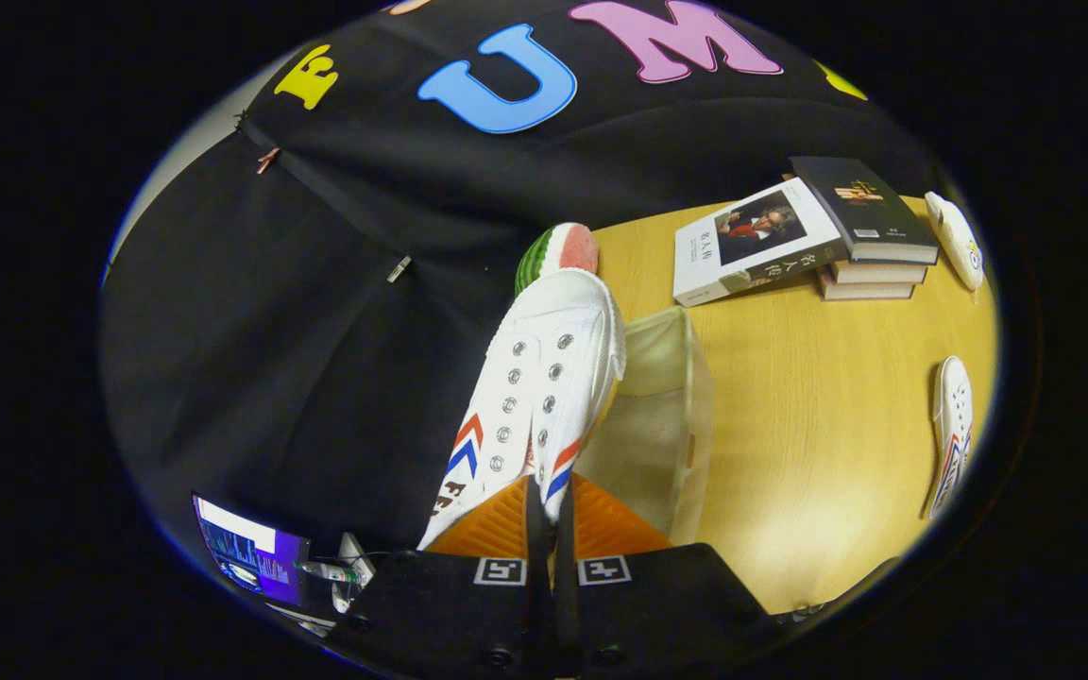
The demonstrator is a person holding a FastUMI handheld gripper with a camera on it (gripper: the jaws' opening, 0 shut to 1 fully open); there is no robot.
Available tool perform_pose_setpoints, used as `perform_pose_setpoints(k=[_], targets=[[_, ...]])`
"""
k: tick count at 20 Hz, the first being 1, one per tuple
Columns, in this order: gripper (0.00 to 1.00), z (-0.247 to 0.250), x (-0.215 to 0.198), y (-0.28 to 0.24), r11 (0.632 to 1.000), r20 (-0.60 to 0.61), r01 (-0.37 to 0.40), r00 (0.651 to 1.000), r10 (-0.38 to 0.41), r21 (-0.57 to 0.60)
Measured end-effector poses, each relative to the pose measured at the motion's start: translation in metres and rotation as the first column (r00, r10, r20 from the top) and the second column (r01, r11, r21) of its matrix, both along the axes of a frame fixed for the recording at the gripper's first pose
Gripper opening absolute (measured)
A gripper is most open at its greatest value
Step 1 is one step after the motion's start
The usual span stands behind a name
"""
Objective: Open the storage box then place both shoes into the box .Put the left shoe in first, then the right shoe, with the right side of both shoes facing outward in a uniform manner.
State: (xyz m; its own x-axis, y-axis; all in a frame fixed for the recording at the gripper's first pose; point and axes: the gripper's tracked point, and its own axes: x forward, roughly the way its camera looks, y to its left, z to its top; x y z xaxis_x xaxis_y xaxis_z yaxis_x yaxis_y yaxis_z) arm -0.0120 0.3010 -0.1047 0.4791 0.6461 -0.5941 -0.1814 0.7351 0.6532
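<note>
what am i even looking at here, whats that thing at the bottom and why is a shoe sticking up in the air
The camera rides on a handheld two-finger gripper that a person carries, so you look forward along its fingers, which show at the bottom. The lens is a fisheye, which is why everything bends. The fingers are closed on a white shoe with red and blue stripes, pinching it near its opening, so it is lifted and points away from you. Just beside it, lower down, stands a clear storage box on a wooden table. Further along the table lie a second white shoe, a stack of books and a small white object I cannot identify. Beyond the held shoe's toe sits something like a watermelon slice.
</note>
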Motion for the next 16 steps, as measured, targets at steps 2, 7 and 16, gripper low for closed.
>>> perform_pose_setpoints(k=[2,7,16], targets=[[0.05,-0.01,-0.002,0.014,1.0,-0.031,-0.001,1.0,0.001,0.004],[0.05,-0.042,-0.002,0.036,0.999,-0.112,-0.021,0.994,0.017,-0.03],[0.05,-0.07,0.003,0.057,1.0,-0.267,0.016,0.964,-0.008,0.026]])
